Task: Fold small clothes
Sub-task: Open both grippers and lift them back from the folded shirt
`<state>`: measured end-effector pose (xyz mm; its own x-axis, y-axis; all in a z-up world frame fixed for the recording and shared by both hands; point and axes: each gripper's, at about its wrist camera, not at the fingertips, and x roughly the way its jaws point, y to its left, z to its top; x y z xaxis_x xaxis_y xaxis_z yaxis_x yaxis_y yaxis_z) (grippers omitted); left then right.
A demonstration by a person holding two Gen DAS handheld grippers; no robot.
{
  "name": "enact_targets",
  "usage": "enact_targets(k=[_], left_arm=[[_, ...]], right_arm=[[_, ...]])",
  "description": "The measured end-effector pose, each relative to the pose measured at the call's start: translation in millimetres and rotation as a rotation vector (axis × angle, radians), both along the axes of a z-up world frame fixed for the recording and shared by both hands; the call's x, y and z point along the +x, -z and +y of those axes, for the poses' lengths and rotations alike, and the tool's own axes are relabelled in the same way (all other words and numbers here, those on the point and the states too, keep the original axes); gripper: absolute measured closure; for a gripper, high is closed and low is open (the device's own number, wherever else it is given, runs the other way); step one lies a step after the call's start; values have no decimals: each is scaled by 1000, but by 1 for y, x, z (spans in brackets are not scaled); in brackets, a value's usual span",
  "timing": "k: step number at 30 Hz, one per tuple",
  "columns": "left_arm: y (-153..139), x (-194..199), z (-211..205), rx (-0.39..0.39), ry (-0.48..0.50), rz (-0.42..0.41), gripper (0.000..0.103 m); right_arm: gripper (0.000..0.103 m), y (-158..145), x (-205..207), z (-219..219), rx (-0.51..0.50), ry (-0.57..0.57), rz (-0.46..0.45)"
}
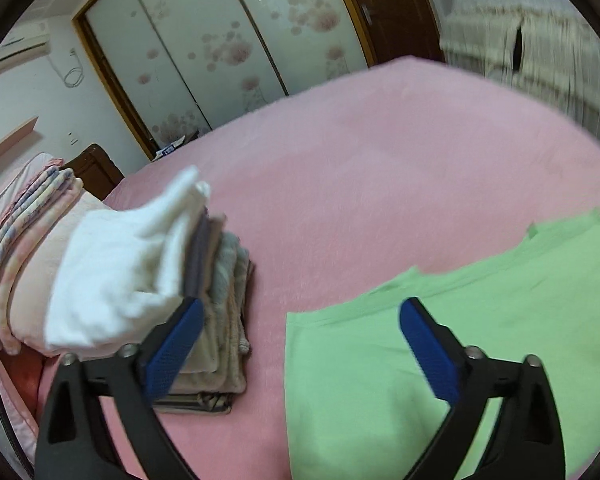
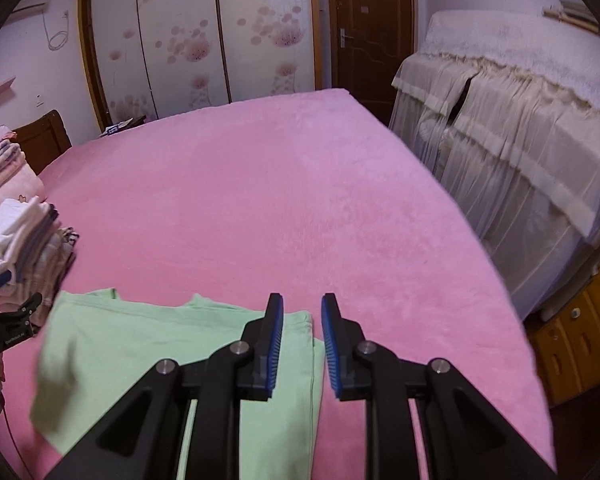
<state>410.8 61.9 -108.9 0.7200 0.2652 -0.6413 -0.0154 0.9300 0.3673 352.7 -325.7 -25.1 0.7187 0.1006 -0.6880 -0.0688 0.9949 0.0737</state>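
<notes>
A light green garment (image 1: 440, 344) lies flat on the pink bed (image 1: 380, 168), partly folded; it also shows in the right wrist view (image 2: 160, 344). My left gripper (image 1: 300, 320) is wide open and empty, above the garment's left edge, next to a stack of folded clothes (image 1: 220, 304) topped by a white piece (image 1: 116, 264). My right gripper (image 2: 302, 320) hovers over the garment's right edge with its jaws a narrow gap apart and nothing between them. The left gripper's body (image 2: 16, 324) shows at the left rim of the right wrist view.
Folded bedding (image 1: 28, 232) is piled at the head of the bed behind the stack (image 2: 32, 248). A cloth-covered piece of furniture (image 2: 520, 128) stands right of the bed. A wardrobe (image 2: 204, 40) and a door (image 2: 372, 32) are beyond.
</notes>
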Motion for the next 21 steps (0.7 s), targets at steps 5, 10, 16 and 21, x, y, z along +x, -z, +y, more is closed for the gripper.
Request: enact_targets(k=[5,10,16,21], left_arm=[[-61,-32,1,-102,-24,-5,1],[-99,-87,-7,-202,-24,25,1],[-108,-145,-18,-271,35,38,1],[-108,-182,-12,-358,37,2,1]], right_arm=[[57,-44,-43,15,-9,-23,-34],[55,-65,-85,38,-6,-70,-30],[54,-67,-125,63,12,-101,-15],[54,-57,-151,83,57,-102,-28]])
